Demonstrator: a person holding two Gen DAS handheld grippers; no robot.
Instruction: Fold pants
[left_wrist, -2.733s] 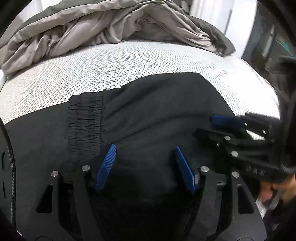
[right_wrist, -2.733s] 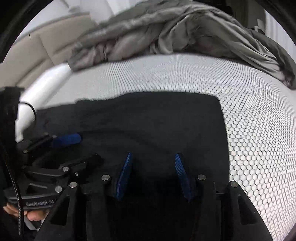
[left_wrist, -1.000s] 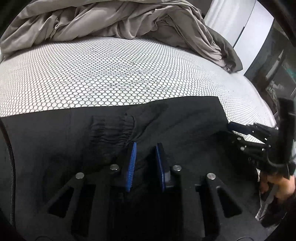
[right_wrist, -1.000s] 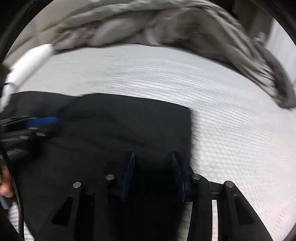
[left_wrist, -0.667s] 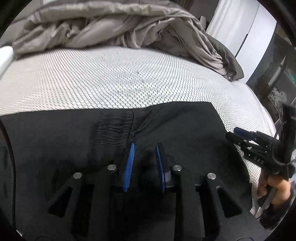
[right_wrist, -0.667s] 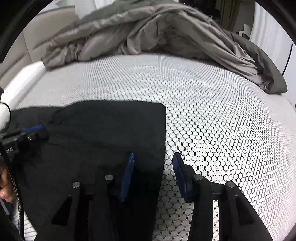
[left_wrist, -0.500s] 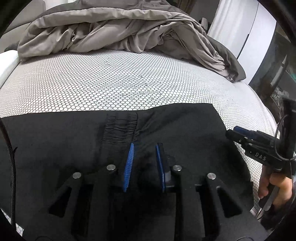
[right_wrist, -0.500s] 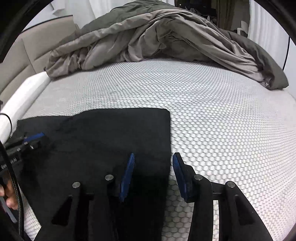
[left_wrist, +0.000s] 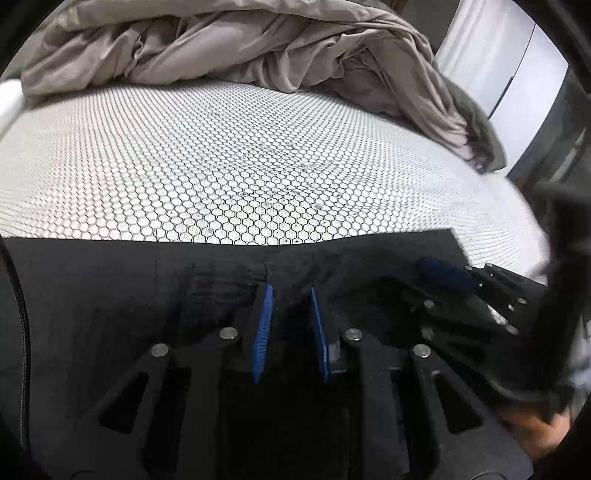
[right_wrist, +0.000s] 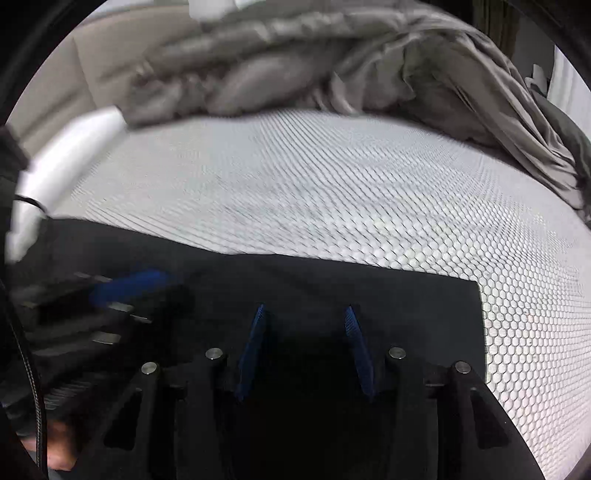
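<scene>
Left gripper (left_wrist: 290, 295) pinches black pants (left_wrist: 110, 295) on honeycomb mattress (left_wrist: 221, 166)

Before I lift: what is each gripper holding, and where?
The left gripper pinches the pants beside the gathered band; the right gripper: cannot be told.

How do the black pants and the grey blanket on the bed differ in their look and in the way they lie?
The black pants lie spread flat at the near side of the mattress; the grey blanket is bunched in a crumpled heap at the far side. The pants show straight edges and a square corner; the blanket shows many deep folds. Both grippers are over the pants, none near the blanket. Both are soft cloth and rest on the same honeycomb-patterned mattress.
</scene>
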